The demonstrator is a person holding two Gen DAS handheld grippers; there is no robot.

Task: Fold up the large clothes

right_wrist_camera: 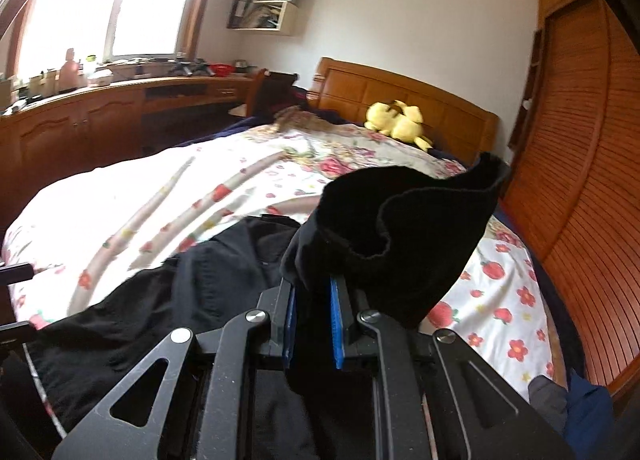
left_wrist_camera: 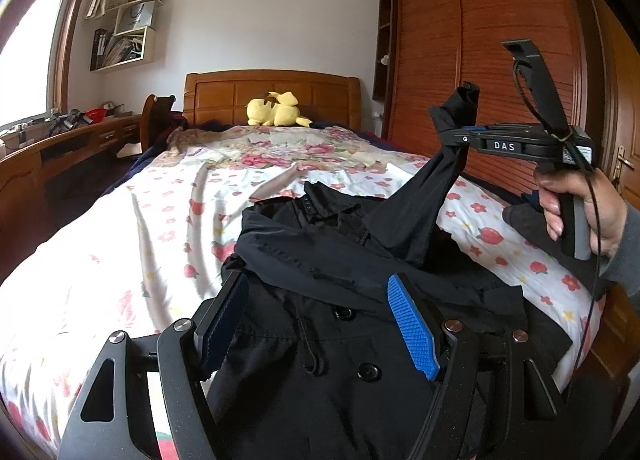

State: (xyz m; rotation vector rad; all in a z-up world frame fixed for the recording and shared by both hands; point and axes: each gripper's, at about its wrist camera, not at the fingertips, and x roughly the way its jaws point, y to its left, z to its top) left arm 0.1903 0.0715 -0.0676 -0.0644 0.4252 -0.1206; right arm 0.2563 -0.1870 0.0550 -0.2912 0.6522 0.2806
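Note:
A black coat (left_wrist_camera: 340, 260) with buttons lies crumpled on the flowered bed sheet (left_wrist_camera: 120, 220). My left gripper (left_wrist_camera: 316, 284) hovers open just over its front, blue pads wide apart and pressing nothing. At the right, a person's hand (left_wrist_camera: 580, 212) holds my right gripper (left_wrist_camera: 456, 138) raised above the bed, shut on the end of the coat's sleeve (left_wrist_camera: 424, 196). The sleeve stretches up from the coat to it. In the right wrist view the cuff (right_wrist_camera: 400, 228) bunches up out of the shut right gripper (right_wrist_camera: 314, 292), and the coat body (right_wrist_camera: 160, 300) lies below to the left.
A yellow plush toy (left_wrist_camera: 276, 110) sits by the wooden headboard (left_wrist_camera: 224, 96). A slatted wooden wardrobe (left_wrist_camera: 480, 60) runs along the right of the bed, a cluttered desk (left_wrist_camera: 60, 140) along the left. Other dark clothes (right_wrist_camera: 580, 408) lie at the bed's right edge.

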